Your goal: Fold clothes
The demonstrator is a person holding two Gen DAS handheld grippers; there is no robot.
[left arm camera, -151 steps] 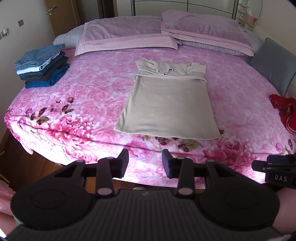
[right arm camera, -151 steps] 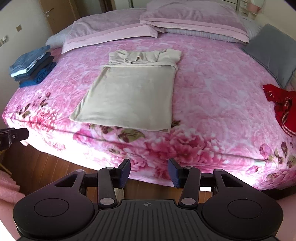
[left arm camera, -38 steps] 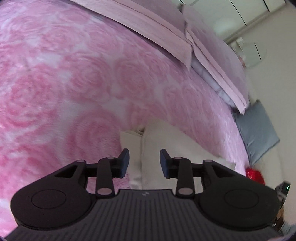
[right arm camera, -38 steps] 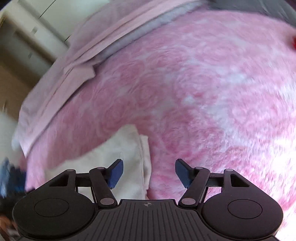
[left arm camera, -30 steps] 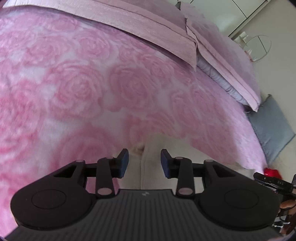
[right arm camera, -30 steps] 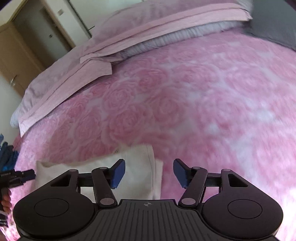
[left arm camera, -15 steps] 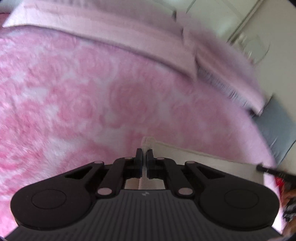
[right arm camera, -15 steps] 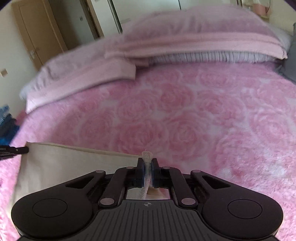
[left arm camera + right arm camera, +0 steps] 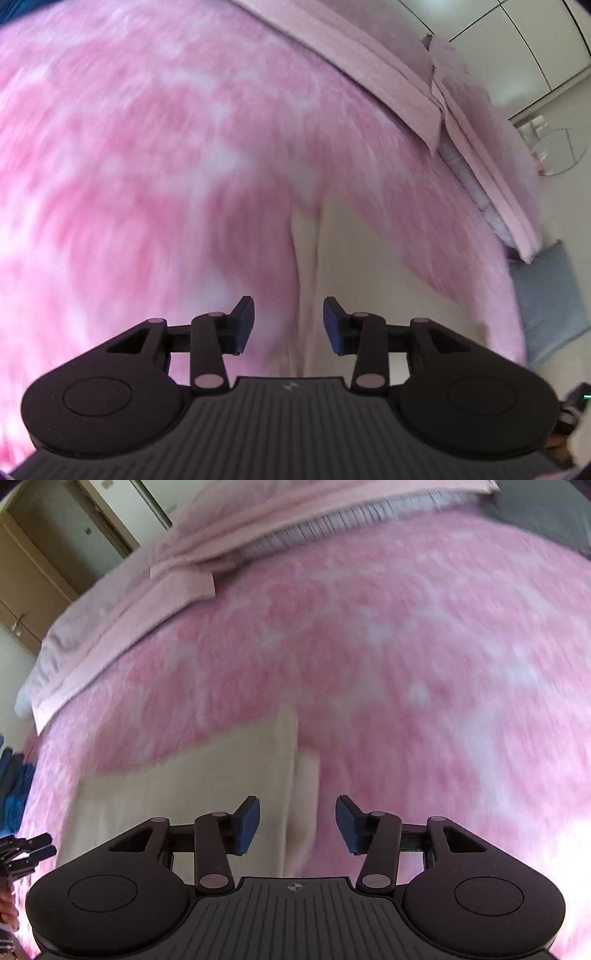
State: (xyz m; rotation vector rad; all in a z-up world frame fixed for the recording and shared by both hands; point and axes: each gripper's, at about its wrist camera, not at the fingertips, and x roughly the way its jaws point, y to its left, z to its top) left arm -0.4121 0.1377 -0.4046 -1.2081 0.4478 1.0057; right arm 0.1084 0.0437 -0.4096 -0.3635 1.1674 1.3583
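A beige garment (image 9: 369, 266) lies flat on the pink rose-patterned bedspread (image 9: 147, 147). In the left wrist view my left gripper (image 9: 289, 325) is open and empty, just above the garment's left edge. In the right wrist view the same garment (image 9: 207, 775) shows with a folded strip along its right edge. My right gripper (image 9: 297, 825) is open and empty, hovering over that right edge. Both views are motion-blurred.
Pink pillows (image 9: 461, 110) lie along the head of the bed, also in the right wrist view (image 9: 155, 583). A grey cushion (image 9: 546, 299) sits at the right. Stacked blue clothes (image 9: 14, 786) show at the far left. The left gripper's tip (image 9: 29, 845) peeks in there.
Half a second ago both grippers were shut on the garment's corners. Both have opened and let go, and the garment lies on the bed.
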